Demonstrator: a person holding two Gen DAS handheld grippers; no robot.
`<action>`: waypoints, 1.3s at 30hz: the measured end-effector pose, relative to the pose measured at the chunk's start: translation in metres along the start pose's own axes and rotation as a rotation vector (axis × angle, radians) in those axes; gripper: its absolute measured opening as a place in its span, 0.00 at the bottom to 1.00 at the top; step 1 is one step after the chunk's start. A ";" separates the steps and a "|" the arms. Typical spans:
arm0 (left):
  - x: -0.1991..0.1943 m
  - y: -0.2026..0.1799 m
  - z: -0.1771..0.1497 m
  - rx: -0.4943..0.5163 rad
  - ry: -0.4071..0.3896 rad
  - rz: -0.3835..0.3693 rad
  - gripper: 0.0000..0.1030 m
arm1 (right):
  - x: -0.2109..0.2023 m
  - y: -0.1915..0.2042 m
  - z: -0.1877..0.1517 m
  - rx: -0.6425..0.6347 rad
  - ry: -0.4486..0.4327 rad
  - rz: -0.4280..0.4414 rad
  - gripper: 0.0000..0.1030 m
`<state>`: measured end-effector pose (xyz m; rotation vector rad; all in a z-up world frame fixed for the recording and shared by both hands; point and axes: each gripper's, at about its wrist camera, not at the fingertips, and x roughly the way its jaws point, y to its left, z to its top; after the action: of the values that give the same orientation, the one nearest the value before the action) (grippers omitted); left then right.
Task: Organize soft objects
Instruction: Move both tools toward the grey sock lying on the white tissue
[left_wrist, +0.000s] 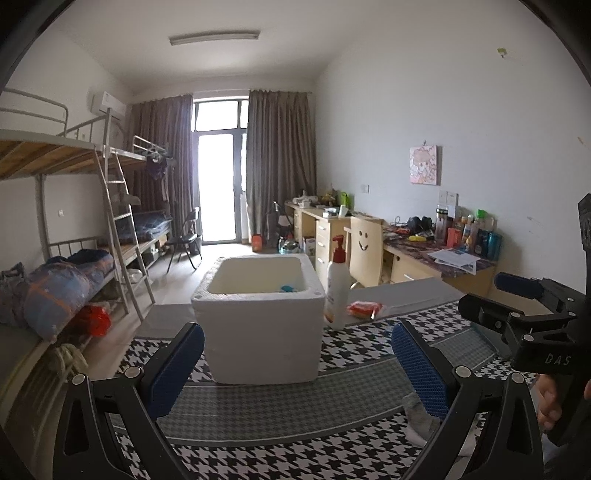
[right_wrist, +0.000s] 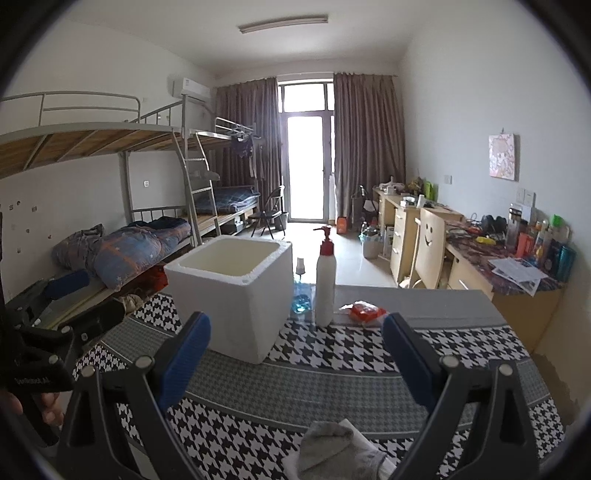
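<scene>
Before the white foam box (right_wrist: 236, 291), on the houndstooth cloth (right_wrist: 351, 354), a crumpled grey sock (right_wrist: 332, 448) is being shown lying just beneath the right gripper (right_wrist: 295, 354), whose jaws are being held wide and empty. The left gripper (left_wrist: 295, 365) is likewise being held wide apart with nothing in it, the sock (left_wrist: 419, 421) showing off to its right, partly hidden by its right finger. The right gripper is being judged nearer; the sock's long axis cannot be told. A pump bottle (right_wrist: 325, 284) and an orange packet (right_wrist: 367, 312) are being left beside the box.

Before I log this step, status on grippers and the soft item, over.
Left gripper open, empty. Right gripper open, empty. Grey cloth on table near right gripper. Foam box ahead; pump bottle beside it.
</scene>
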<state>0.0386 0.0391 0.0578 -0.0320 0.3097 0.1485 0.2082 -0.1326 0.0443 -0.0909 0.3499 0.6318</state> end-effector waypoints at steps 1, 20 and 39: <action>0.001 -0.001 0.000 0.000 0.003 -0.006 0.99 | -0.001 -0.001 -0.002 0.000 0.000 -0.007 0.93; 0.012 -0.028 -0.019 0.008 0.022 -0.090 0.99 | -0.011 -0.017 -0.026 0.046 0.030 -0.059 0.93; 0.025 -0.047 -0.036 0.022 0.070 -0.145 0.99 | -0.015 -0.029 -0.055 0.091 0.088 -0.105 0.93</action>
<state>0.0586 -0.0062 0.0162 -0.0376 0.3778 0.0002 0.1985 -0.1749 -0.0033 -0.0495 0.4559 0.5083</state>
